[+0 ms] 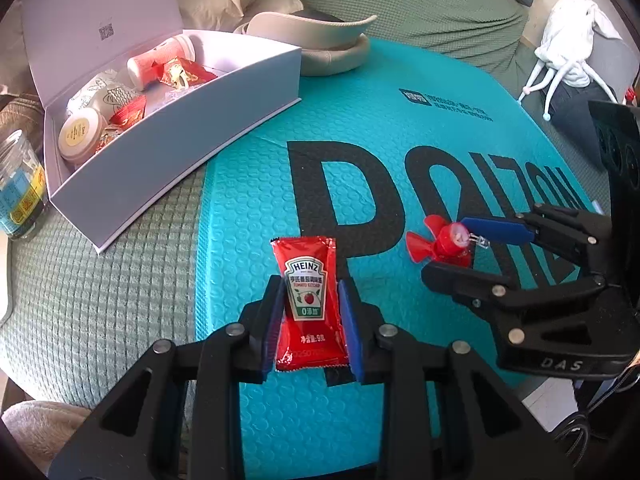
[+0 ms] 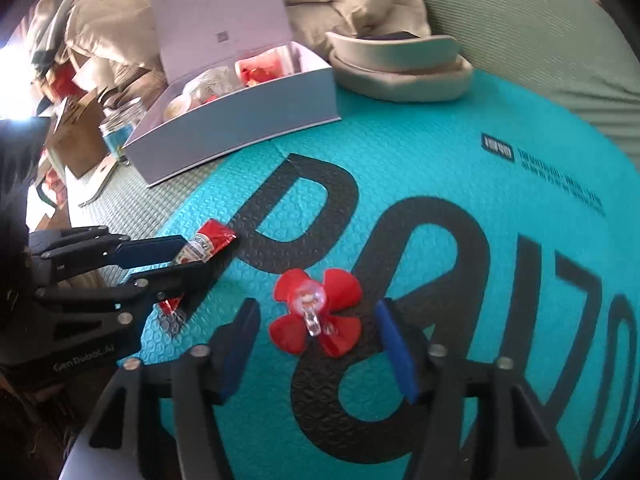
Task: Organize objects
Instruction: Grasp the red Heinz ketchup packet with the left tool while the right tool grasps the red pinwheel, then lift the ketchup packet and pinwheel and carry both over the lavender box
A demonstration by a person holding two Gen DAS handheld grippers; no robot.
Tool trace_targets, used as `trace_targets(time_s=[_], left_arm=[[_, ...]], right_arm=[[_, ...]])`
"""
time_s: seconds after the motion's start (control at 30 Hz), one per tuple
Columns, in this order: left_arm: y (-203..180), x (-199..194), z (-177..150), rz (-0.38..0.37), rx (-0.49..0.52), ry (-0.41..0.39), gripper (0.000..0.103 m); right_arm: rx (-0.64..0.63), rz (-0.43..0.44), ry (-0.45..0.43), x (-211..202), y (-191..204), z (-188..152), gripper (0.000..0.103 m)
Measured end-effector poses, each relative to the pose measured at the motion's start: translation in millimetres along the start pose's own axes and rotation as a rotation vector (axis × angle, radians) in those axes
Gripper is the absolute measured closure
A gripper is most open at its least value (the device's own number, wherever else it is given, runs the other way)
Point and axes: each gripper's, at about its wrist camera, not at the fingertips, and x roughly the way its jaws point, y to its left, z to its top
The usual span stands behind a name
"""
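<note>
A red Heinz ketchup packet (image 1: 308, 304) sits between the blue pads of my left gripper (image 1: 310, 284), which is shut on its side edges. From the right wrist view, the left gripper (image 2: 198, 256) holds the packet (image 2: 214, 236) tilted just over the teal mat (image 2: 440, 160). A red flower-shaped toy with a clear bulb (image 2: 316, 312) lies on the mat. My right gripper (image 2: 316, 304) straddles it, open, with the pads clear of the petals. In the left wrist view the right gripper (image 1: 446, 247) reaches in from the right around the toy (image 1: 420, 244).
A white lidded box (image 1: 180, 148) stands open at the back left, holding several small items. A glass jar (image 1: 20, 184) stands left of it and a beige cushion (image 1: 320, 40) lies behind it. The mat lies on green bedding (image 1: 100, 300).
</note>
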Motion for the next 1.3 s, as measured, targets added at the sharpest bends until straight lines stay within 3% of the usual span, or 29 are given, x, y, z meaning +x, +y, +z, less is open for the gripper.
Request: trace_targets(time_s=[0.17, 0.4, 0.63, 0.8, 0.83, 0.87, 0.9, 0.97, 1.0, 1.17, 1.3], left_arm=[[-8.1, -0.5, -1.5, 0.016, 0.045, 0.000, 0.064], [-6.9, -1.3, -1.4, 0.070, 0.038, -0.007, 0.059], [-1.3, 1.9, 0.1, 0.135, 0.011, 0.001, 0.038], [2.1, 3.0, 0.2, 0.138, 0.011, 0.003, 0.038], [1.5, 2.7, 0.2, 0.136, 0.010, 0.002, 0.038], [1.9, 2.9, 0.2, 0.136, 0.009, 0.002, 0.038], [1.8, 2.7, 0.2, 0.132, 0.009, 0.002, 0.039], [0.1, 0.9, -0.1, 0.101, 0.023, -0.010, 0.069], [-1.6, 0.3, -0.5, 0.101, 0.033, -0.014, 0.075], [-3.1, 0.4, -0.7, 0.098, 0.044, -0.015, 0.080], [-4.7, -1.9, -1.5, 0.096, 0.048, -0.009, 0.080]], right_arm=[[-0.057, -0.053, -0.034, 2.5, 8.6, -4.1, 0.038], [-0.063, -0.057, -0.063, 3.5, 8.6, -5.4, 0.033], [-0.049, -0.062, -0.082, 4.2, 8.3, -6.6, 0.033], [-0.056, -0.076, -0.080, 5.0, 10.1, -6.4, 0.034], [-0.057, -0.081, -0.076, 5.4, 10.9, -6.1, 0.038], [-0.060, -0.079, -0.073, 5.0, 11.8, -5.4, 0.048], [-0.058, -0.073, -0.068, 4.9, 12.3, -4.1, 0.049], [-0.056, -0.068, -0.063, 5.4, 12.0, -3.0, 0.050], [-0.059, -0.068, -0.062, 5.4, 12.2, -2.7, 0.050], [-0.049, -0.067, -0.062, 4.6, 12.2, -2.1, 0.050], [-0.023, -0.013, -0.063, 0.1, 9.4, -3.6, 0.050]])
